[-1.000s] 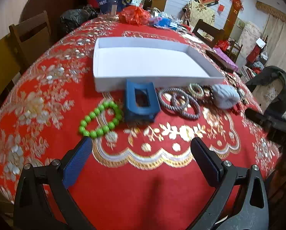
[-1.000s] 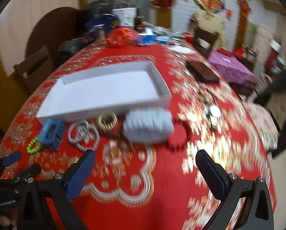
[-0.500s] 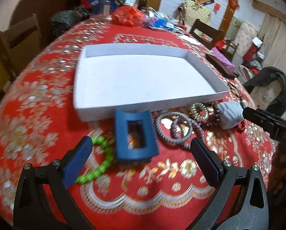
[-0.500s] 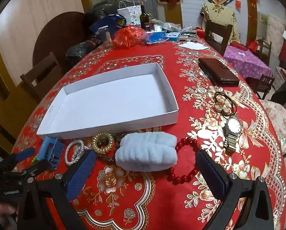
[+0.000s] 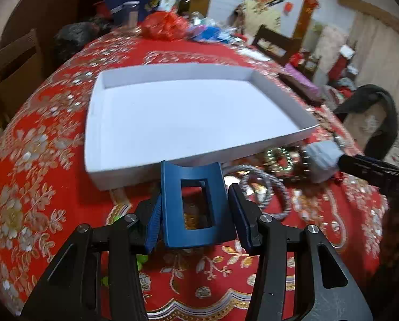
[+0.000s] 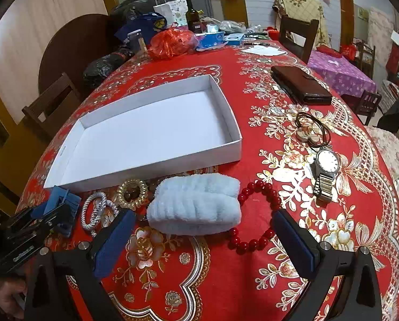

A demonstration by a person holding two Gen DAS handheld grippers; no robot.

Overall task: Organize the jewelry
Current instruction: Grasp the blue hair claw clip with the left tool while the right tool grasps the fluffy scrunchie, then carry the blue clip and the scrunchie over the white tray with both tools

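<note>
My left gripper (image 5: 196, 214) is shut on a blue hair claw clip (image 5: 194, 203) just in front of the empty white tray (image 5: 135, 171); the clip also shows in the right wrist view (image 6: 61, 200). My right gripper (image 6: 203, 236) is open and empty, hovering over a light blue fluffy scrunchie (image 6: 196, 208). Beside it lie a red bead bracelet (image 6: 255, 214), a gold ring-shaped piece (image 6: 132, 194), silver rope bangles (image 6: 96, 210), a wristwatch (image 6: 325, 171) and dark hair ties with a charm (image 6: 310, 131). A green bead bracelet (image 5: 141, 258) peeks out under my left gripper.
The white tray (image 6: 226, 149) sits mid-table on a red patterned cloth (image 6: 172, 281). A brown wallet (image 6: 301, 84) lies at the far right. Bags, a bottle (image 6: 192, 18) and clutter crowd the far end. Wooden chairs (image 6: 54, 101) stand around the table.
My left gripper has moved forward and shut on the blue clip, covering most of the green bracelet. My right gripper has come down nearer the scrunchie, still open.
</note>
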